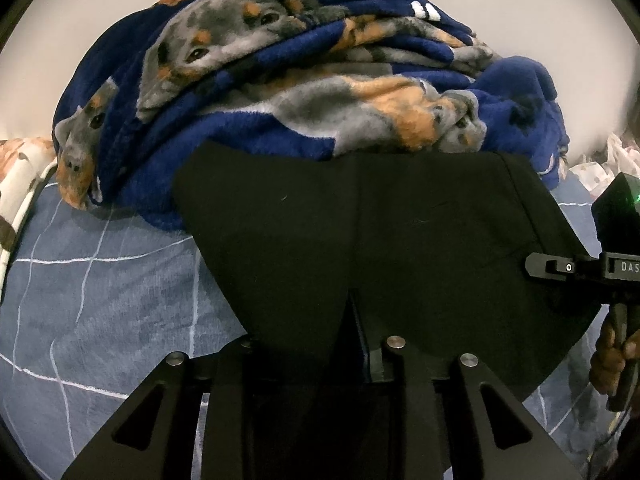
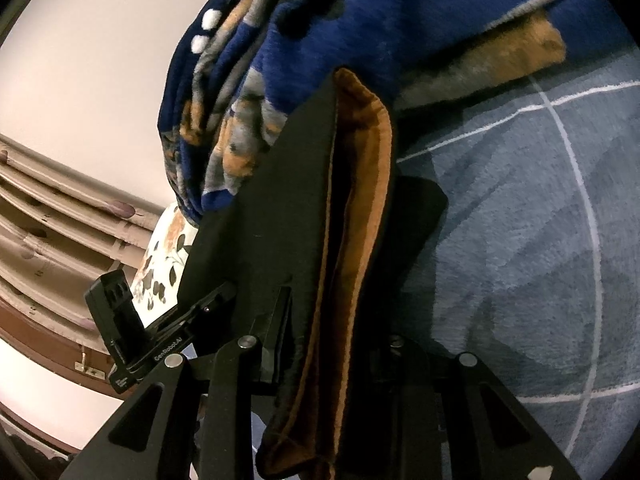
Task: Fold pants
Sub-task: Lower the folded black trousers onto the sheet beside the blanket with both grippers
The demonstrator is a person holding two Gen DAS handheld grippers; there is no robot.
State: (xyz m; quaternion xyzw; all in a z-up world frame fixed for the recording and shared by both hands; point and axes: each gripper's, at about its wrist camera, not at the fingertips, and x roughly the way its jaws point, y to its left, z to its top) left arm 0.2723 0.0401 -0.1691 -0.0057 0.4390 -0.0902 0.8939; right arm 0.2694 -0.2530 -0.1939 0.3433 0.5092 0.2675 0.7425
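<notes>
Black metal arms of the left gripper [image 1: 352,344] fill the bottom of the left wrist view, and the black cloth pants [image 1: 400,240] lie over them. Its jaws sit in the dark cloth with a fold between them, but it is too dark to tell if they pinch it. The pants are held up over the bed, spread wide between both grippers, and their far edge touches the fluffy blue blanket with grey and orange puppy pictures [image 1: 280,80]. That blanket lies in a heap on the blue-grey bed sheet with thin white lines [image 1: 100,280]. The right gripper [image 1: 560,270] shows at the right edge of the pants, with a hand [image 1: 612,360] on its handle.

In the right wrist view, the right gripper's jaws are clenched on the pants' edge, where the orange-brown inside [image 2: 360,240] shows. A flowered pillow [image 2: 160,264] and a curtain [image 2: 60,208] sit behind.
</notes>
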